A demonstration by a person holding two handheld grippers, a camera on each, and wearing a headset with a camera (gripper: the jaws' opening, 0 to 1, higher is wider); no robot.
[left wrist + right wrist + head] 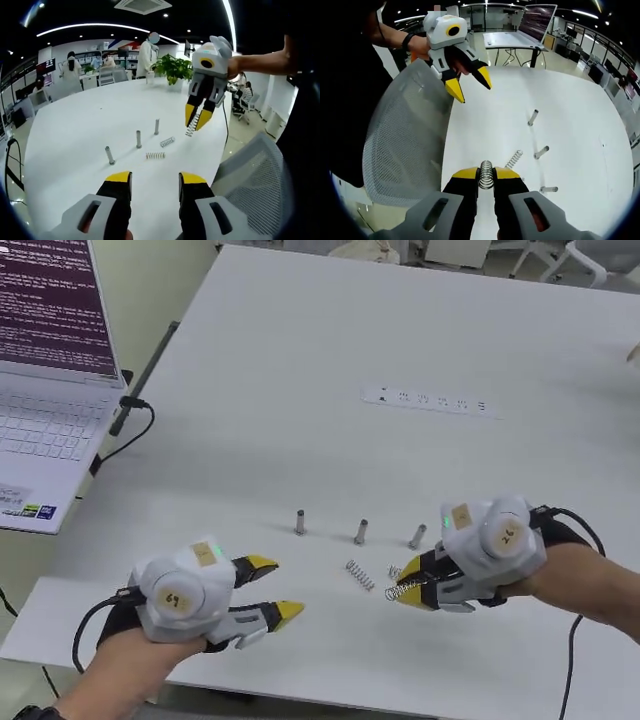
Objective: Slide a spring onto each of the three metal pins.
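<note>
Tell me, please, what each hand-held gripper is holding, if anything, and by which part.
The right hand-held gripper pinches a spring near one end, the rest jutting past its jaw tips. The left hand-held gripper is open, holding nothing.

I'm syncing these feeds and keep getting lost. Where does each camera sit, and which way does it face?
Head view: on the person's head, looking down at the table, pins, left tongs and right tongs; arms show.
Left gripper view: on the left tongs, facing across the pins to the right tongs and their spring; own open jaws below.
Right gripper view: on the right tongs, facing the left tongs and a chair; own jaws shut on the spring.
Shared: both gripper views see the pins and the other tongs.
</note>
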